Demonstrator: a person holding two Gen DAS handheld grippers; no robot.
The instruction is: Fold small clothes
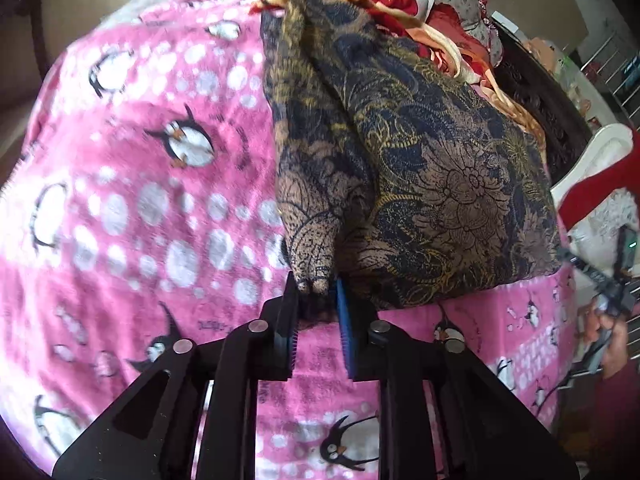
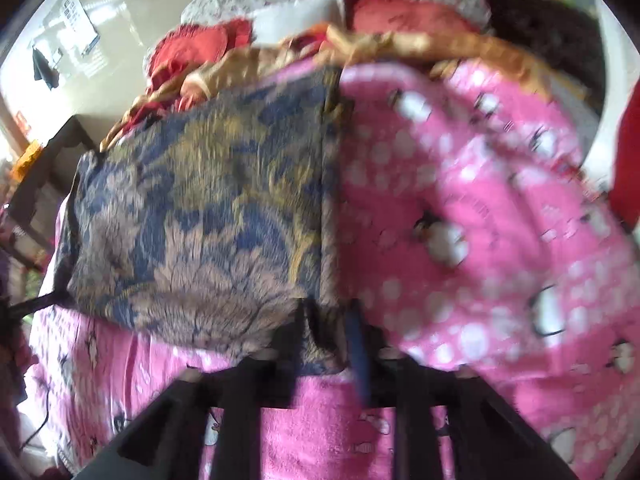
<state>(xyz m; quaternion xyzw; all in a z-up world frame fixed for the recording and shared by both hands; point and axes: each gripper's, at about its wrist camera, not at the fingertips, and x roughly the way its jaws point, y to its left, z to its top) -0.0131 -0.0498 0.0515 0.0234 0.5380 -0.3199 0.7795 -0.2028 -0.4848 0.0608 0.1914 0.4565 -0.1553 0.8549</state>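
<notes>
A small garment of dark blue, tan and gold batik cloth [image 1: 420,184] lies on a pink penguin blanket [image 1: 132,200]. My left gripper [image 1: 314,286] is shut on a bunched corner of the garment at its near left edge. In the right wrist view the same batik garment [image 2: 200,232] lies left of centre, and my right gripper [image 2: 326,320] is shut on its near right corner. This view is blurred by motion. The other gripper [image 1: 612,280] shows at the far right of the left wrist view.
A heap of red, orange and gold clothes [image 1: 420,12] lies behind the garment; it also shows in the right wrist view [image 2: 248,52]. A white chair or frame [image 1: 592,160] stands at the right. The pink blanket [image 2: 480,220] covers the surface.
</notes>
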